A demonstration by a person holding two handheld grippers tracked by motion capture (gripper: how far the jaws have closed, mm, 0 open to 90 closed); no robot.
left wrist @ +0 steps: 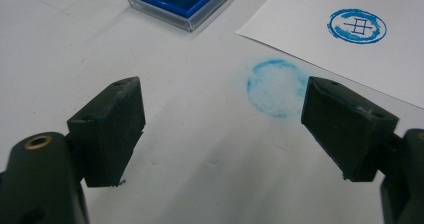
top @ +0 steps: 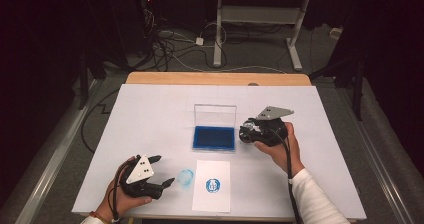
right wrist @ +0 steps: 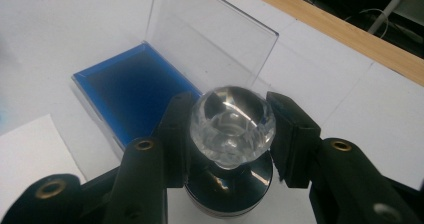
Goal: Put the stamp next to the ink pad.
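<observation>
Stamp: clear faceted knob on a dark round base, clamped between the two black jaws of the right tool. The pads press on the knob from both sides. In the high view the right tool sits in the person's right hand, just to the right of the ink pad, above the surface; whether the stamp base touches the surface cannot be told.

Ink pad: blue pad in a clear case, lid standing upright at its far edge. It lies near the middle of the surface, and in the right gripper view it is just beyond and to the left of the held stamp.

Paper sheet: small white sheet, flat, at the near edge of the surface in front of the ink pad. It bears one round blue stamped mark with a line figure inside the ring.

Smudge: pale blue round blot on the surface cover itself, just left of the paper sheet and apart from it.

Left tool: held in the left hand at the near left, jaws spread wide with nothing between them. In the left gripper view the smudge lies just ahead of one jaw.

Surface: white cover over a wooden top, whose far edge shows bare.
</observation>
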